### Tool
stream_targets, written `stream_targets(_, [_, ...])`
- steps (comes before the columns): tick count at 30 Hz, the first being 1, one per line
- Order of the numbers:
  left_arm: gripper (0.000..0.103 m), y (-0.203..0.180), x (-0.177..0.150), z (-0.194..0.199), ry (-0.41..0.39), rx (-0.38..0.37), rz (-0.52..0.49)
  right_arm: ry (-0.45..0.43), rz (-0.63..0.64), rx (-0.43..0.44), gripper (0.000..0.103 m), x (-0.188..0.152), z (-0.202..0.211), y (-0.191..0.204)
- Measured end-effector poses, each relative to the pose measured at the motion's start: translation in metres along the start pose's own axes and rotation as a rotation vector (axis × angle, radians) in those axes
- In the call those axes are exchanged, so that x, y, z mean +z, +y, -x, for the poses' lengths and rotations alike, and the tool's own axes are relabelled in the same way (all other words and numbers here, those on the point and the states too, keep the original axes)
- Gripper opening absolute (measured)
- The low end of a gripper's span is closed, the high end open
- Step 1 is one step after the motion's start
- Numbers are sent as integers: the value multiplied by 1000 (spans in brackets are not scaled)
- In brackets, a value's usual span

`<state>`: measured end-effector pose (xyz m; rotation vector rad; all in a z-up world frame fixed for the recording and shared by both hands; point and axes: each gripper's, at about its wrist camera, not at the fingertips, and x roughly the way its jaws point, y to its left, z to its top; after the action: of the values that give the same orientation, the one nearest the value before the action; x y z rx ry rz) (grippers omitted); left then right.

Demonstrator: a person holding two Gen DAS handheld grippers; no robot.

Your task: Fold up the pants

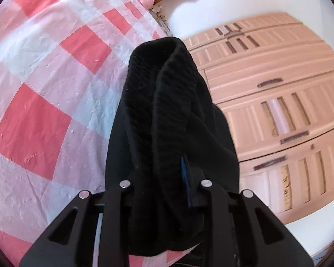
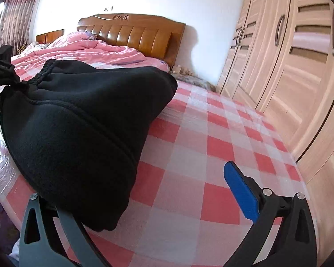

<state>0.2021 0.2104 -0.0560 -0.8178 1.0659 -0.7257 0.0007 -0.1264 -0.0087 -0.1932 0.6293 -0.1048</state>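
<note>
We see the left tool (image 1: 167,178) clamped on the black pants (image 1: 167,115), whose ribbed band bunches between its fingers and stands up in front of the lens, above the checked bed (image 1: 44,93) with the wardrobe (image 1: 278,102) beside it. From the right wrist, the right tool (image 2: 133,191) stands wide apart, its blue pad (image 2: 241,192) bare over the bed (image 2: 200,146), while the pants (image 2: 78,129) hang as a dark bundle against its left side, held at the far left by the left tool (image 2: 2,75)
</note>
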Motion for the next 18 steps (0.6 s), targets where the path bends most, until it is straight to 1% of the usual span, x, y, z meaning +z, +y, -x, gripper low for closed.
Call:
stream_targets(1, [34, 0, -1, 3, -1, 5, 5, 20, -10, 15, 98, 0, 2, -2])
stream_targets(2, [36, -3, -3, 4, -11, 11, 4, 41, -13, 33, 98, 0, 5, -1])
stream_targets(3, [43, -2, -5, 11, -31, 29, 8, 66, -13, 82, 98, -1, 8, -4])
stream_targets(4, [59, -5, -8, 27, -80, 79, 20, 71, -10, 159, 98, -2, 13, -6])
stream_targets(5, [71, -4, -12, 42, -130, 142, 28, 58, -6, 290, 98, -5, 25, -10])
stream_targets(6, [80, -8, -18, 60, -211, 229, 23, 49, 7, 367, 98, -7, 35, -12])
stream_targets(7, [80, -21, -23, 74, -277, 296, -15, 28, 16, 419, 98, -9, 46, -15])
stream_targets(8, [80, -43, -29, 85, -307, 339, -97, -6, 4, 477, 98, -10, 56, -23])
stream_targets(9, [80, -60, -33, 88, -310, 345, -156, -28, -27, 525, 98, -7, 60, -32])
stream_targets(10, [82, -88, -40, 85, -300, 339, -246, -45, -62, 564, 98, -2, 61, -41])
stream_targets(11, [82, -107, -46, 76, -282, 331, -316, -60, -103, 613, 98, 5, 59, -49])
stream_targets(12, [85, -126, -51, 64, -254, 322, -387, -67, -124, 643, 98, 13, 55, -52])
stream_targets(13, [87, -153, -56, 39, -201, 313, -484, -86, -123, 649, 98, 20, 55, -51])
stream_targets(15, [88, -187, -58, -4, -138, 307, -595, -119, -85, 665, 98, 31, 54, -41])
stream_targets(16, [89, -201, -56, -27, -100, 313, -644, -126, -65, 658, 98, 36, 52, -34])
stream_targets(17, [89, -210, -51, -56, -46, 331, -695, -121, -50, 638, 98, 42, 48, -25])
stream_targets(18, [89, -211, -43, -85, -2, 387, -733, -118, -45, 627, 98, 45, 45, -20])
